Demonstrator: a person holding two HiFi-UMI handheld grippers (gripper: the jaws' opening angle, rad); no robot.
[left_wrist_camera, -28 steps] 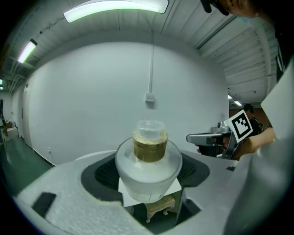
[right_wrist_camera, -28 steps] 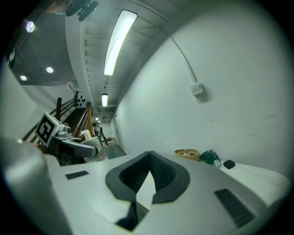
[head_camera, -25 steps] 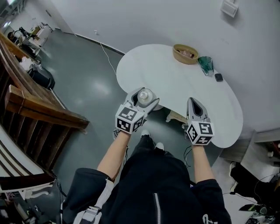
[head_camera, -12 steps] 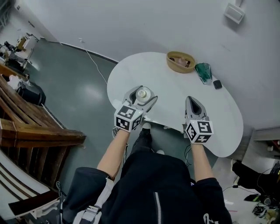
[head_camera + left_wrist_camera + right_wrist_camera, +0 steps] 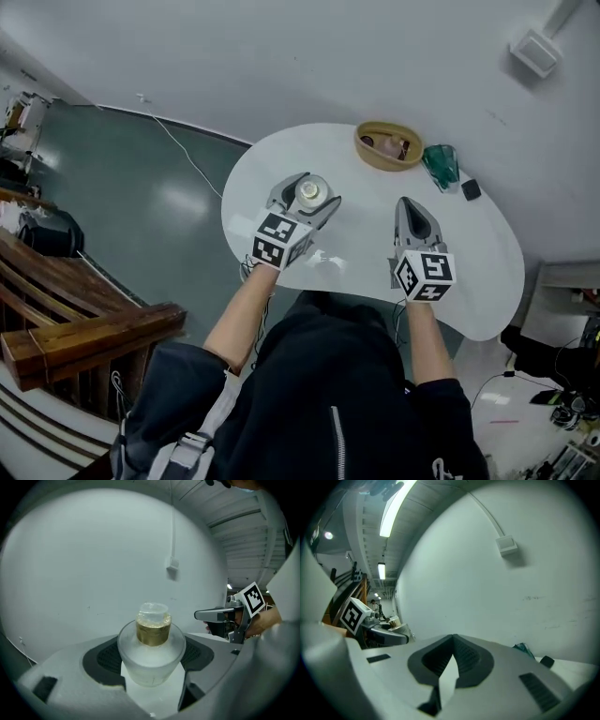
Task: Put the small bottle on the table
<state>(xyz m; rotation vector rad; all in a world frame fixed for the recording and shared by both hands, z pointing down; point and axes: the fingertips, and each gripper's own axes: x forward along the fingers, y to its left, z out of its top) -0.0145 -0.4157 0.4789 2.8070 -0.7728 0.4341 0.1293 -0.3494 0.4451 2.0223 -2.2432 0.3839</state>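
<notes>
A small frosted bottle (image 5: 311,191) with a gold neck and clear cap (image 5: 152,623) is held upright in my left gripper (image 5: 309,195), whose jaws are shut on its body. It hangs above the left part of the round white table (image 5: 375,202). My right gripper (image 5: 414,216) is over the table's middle right with its jaws shut and nothing between them (image 5: 451,660). Whether the bottle's base touches the tabletop is hidden.
A woven bowl (image 5: 388,146) with small items sits at the table's far edge by the wall. Beside it lie a green glass piece (image 5: 440,164) and a small black object (image 5: 471,190). A cable (image 5: 178,150) runs over the grey floor at left.
The person has stepped closer to the table. Both grippers have moved forward from the table's near edge to above its surface, the left one still holding the bottle.
</notes>
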